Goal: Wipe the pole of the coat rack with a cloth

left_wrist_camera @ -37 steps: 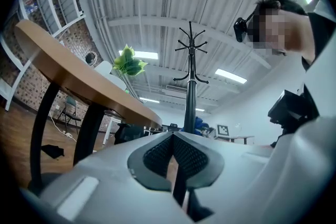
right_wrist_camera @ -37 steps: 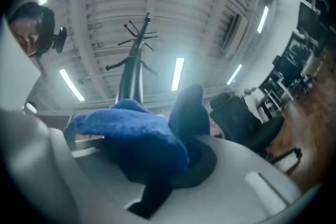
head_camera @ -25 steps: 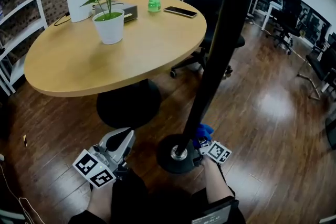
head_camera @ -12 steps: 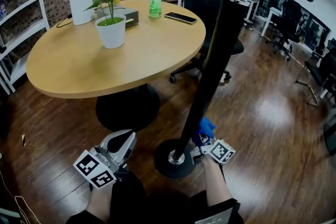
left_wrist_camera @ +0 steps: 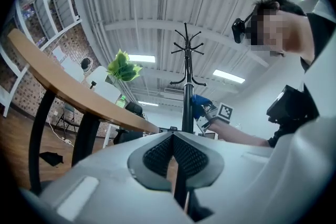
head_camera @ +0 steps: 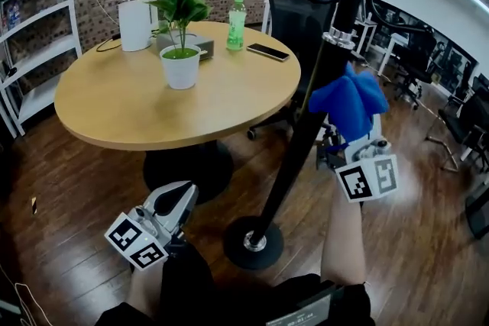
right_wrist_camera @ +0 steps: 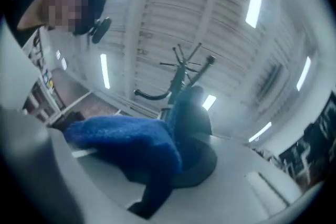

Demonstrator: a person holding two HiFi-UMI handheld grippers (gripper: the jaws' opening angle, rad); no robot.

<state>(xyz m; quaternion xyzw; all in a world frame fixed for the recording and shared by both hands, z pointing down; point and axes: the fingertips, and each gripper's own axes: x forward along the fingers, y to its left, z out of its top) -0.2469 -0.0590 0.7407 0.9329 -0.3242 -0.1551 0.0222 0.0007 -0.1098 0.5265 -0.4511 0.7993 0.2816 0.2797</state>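
The black coat rack pole (head_camera: 306, 126) rises slanted from its round base (head_camera: 252, 242) on the wood floor. My right gripper (head_camera: 340, 137) is shut on a blue cloth (head_camera: 348, 99), which presses against the right side of the pole at about table height. In the right gripper view the blue cloth (right_wrist_camera: 131, 147) fills the jaws and the rack's hooks (right_wrist_camera: 184, 68) show above it. My left gripper (head_camera: 172, 206) hangs low at the left near the floor, away from the pole, shut with nothing in it. In the left gripper view the pole (left_wrist_camera: 187, 105) and cloth (left_wrist_camera: 199, 106) show beyond the jaws.
A round wooden table (head_camera: 114, 111) stands left of the pole, bearing a potted plant (head_camera: 181, 50), a green bottle (head_camera: 236, 25), a phone (head_camera: 267, 51) and a white appliance (head_camera: 135, 23). A black office chair (head_camera: 294, 8) stands behind the pole. Shelving (head_camera: 34, 19) lines the left wall.
My right gripper has slid the blue cloth up the pole from near the base to about table height. The left gripper has barely moved.
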